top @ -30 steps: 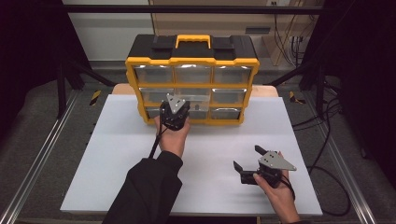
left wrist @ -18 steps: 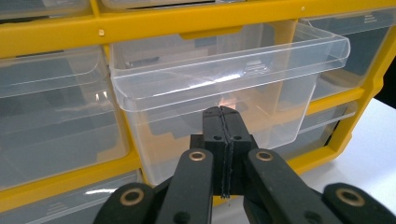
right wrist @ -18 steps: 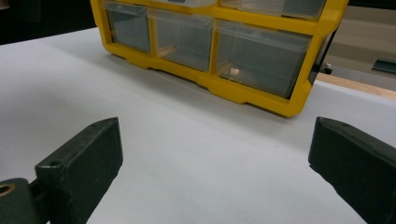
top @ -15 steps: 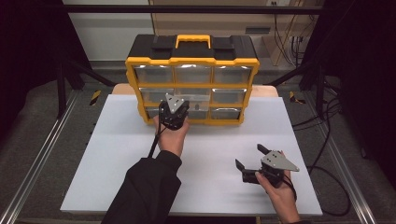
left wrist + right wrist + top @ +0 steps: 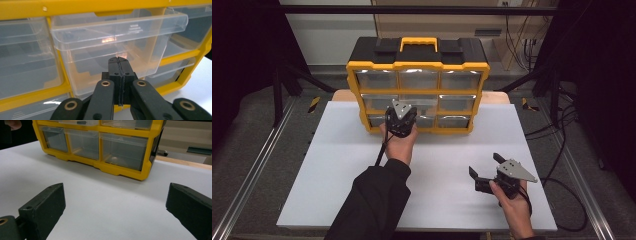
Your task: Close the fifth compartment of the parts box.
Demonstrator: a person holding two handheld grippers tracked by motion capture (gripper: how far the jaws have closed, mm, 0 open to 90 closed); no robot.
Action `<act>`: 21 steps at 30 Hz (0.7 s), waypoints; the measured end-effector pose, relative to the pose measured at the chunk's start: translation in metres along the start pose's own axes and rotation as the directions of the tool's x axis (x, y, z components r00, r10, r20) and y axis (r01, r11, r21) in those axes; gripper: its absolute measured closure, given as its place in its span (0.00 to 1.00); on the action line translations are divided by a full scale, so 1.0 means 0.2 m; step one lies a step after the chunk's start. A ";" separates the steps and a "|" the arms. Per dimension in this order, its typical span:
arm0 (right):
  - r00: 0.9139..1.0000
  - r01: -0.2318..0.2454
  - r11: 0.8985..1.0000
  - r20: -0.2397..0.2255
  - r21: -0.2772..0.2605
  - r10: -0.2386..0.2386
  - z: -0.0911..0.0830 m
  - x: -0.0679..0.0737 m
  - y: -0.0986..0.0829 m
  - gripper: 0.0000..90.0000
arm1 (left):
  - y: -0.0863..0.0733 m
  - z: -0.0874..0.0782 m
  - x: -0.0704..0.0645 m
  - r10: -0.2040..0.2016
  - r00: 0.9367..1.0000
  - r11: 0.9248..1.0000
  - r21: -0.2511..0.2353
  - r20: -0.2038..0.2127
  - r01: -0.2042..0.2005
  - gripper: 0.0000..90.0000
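Drawer (image 5: 117, 37), clear plastic, middle of the yellow organizer (image 5: 417, 90), sticks out slightly. Left gripper (image 5: 119, 61) jaws pressed together, tips at drawer front. Right gripper (image 5: 112, 202) jaws wide, low over white table (image 5: 337, 170), well apart from organizer.

My organizer (image 5: 417, 65) has a bright yellow frame, a black lid with a yellow handle, and clear drawers (image 5: 117, 42). My left tool (image 5: 117, 65) and right tool (image 5: 484, 169) are matte black. The table (image 5: 337, 165) is plain white.
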State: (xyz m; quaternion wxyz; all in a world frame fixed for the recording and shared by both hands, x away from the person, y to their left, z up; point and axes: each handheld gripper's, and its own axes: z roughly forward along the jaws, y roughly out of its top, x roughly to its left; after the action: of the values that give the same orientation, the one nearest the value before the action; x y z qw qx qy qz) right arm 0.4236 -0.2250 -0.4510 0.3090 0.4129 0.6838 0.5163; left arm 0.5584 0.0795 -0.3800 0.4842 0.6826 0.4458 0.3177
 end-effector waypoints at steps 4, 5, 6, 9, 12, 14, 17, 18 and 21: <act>1.000 0.000 1.000 0.012 0.020 0.000 0.01 0.00 -0.01 0.03 | 0.01 -0.01 0.01 -0.004 1.000 1.000 0.007 0.001 0.004 1.00; 1.000 0.008 1.000 0.015 0.026 -0.008 0.02 0.00 -0.01 0.03 | 0.01 -0.01 0.01 -0.002 1.000 1.000 0.007 -0.009 0.002 1.00; 1.000 0.014 0.999 0.016 0.032 -0.015 0.02 0.00 -0.01 0.03 | 0.01 -0.01 0.02 -0.009 1.000 1.000 0.007 -0.014 0.009 1.00; 1.000 0.006 0.999 0.020 0.039 -0.007 0.02 0.00 -0.02 0.03 | 0.01 -0.01 0.02 -0.040 0.999 0.999 0.008 -0.017 0.040 1.00; 1.000 0.008 0.999 0.027 0.042 -0.009 0.01 -0.01 -0.02 0.03 | 0.03 -0.01 0.02 -0.051 0.999 0.999 -0.001 -0.002 0.051 1.00; 1.000 -0.004 0.999 0.029 0.034 0.003 0.00 -0.02 -0.02 0.03 | 0.04 -0.01 0.03 -0.046 0.999 0.999 -0.009 0.001 0.046 1.00; 0.999 -0.016 0.999 0.028 0.036 0.015 0.01 -0.02 -0.02 0.04 | 0.03 0.00 0.04 -0.077 0.997 0.997 -0.012 0.005 0.077 1.00; 1.000 -0.014 0.999 0.027 0.037 0.013 0.01 -0.02 -0.02 0.04 | 0.03 0.00 0.04 -0.099 0.995 0.995 -0.018 0.008 0.099 1.00; 1.000 0.003 0.999 0.012 0.043 -0.003 0.01 0.00 -0.02 0.03 | 0.03 -0.01 0.06 -0.115 0.993 0.993 -0.037 0.010 0.115 1.00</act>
State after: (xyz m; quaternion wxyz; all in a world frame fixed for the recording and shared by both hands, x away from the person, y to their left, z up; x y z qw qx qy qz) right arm 0.4249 -0.2252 -0.4553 0.3050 0.4218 0.6934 0.4983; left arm 0.5641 0.0909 -0.3745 0.5162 0.6477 0.4764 0.2949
